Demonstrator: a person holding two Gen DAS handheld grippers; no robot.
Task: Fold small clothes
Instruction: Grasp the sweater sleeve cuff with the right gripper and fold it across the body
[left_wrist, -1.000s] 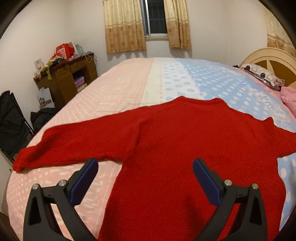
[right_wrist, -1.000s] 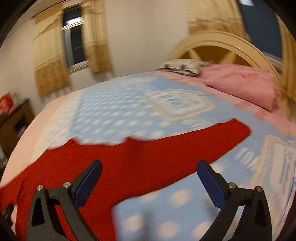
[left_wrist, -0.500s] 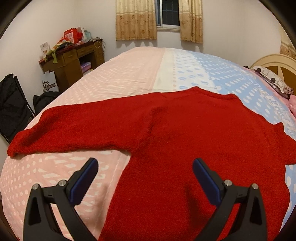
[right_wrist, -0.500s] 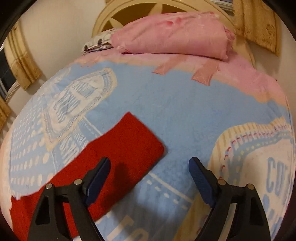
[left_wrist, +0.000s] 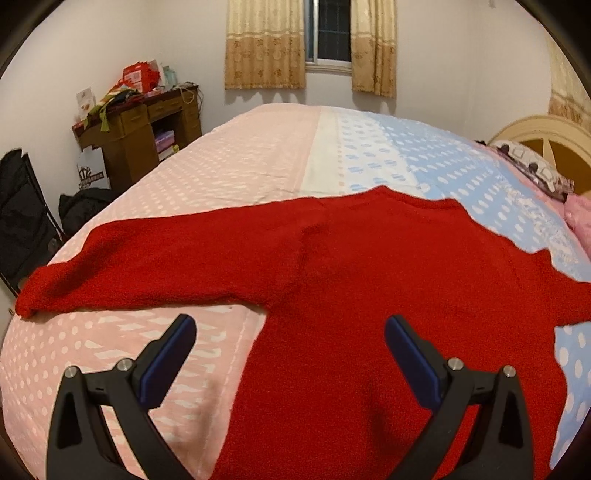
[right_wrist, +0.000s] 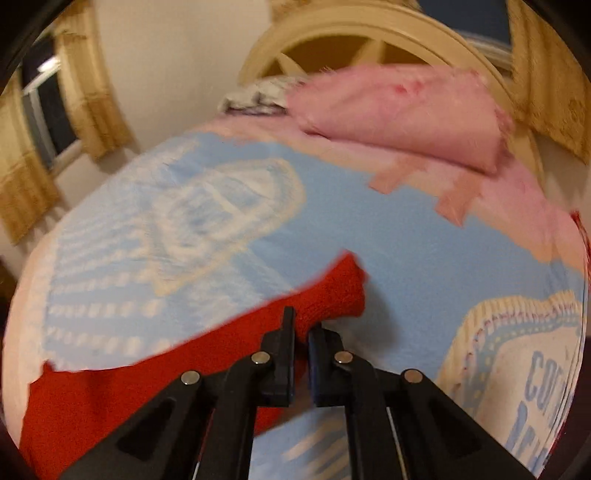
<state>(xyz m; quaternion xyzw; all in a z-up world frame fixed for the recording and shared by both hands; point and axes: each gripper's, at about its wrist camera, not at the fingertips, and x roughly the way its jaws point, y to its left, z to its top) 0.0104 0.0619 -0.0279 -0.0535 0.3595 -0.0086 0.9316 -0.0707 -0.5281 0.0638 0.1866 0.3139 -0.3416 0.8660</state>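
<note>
Right tool (right_wrist: 301, 325) just clamped fuzzy red sweater's (right_wrist: 328, 291) cuff.

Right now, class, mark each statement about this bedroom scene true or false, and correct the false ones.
1. The right gripper is shut on the red sweater near its cuff. True.
2. The left gripper is closed. False: its jaws stand wide open above the sweater.
3. The sweater is already folded. False: it lies spread flat, sleeves out.
4. A pink pillow lies by the headboard. True.
</note>
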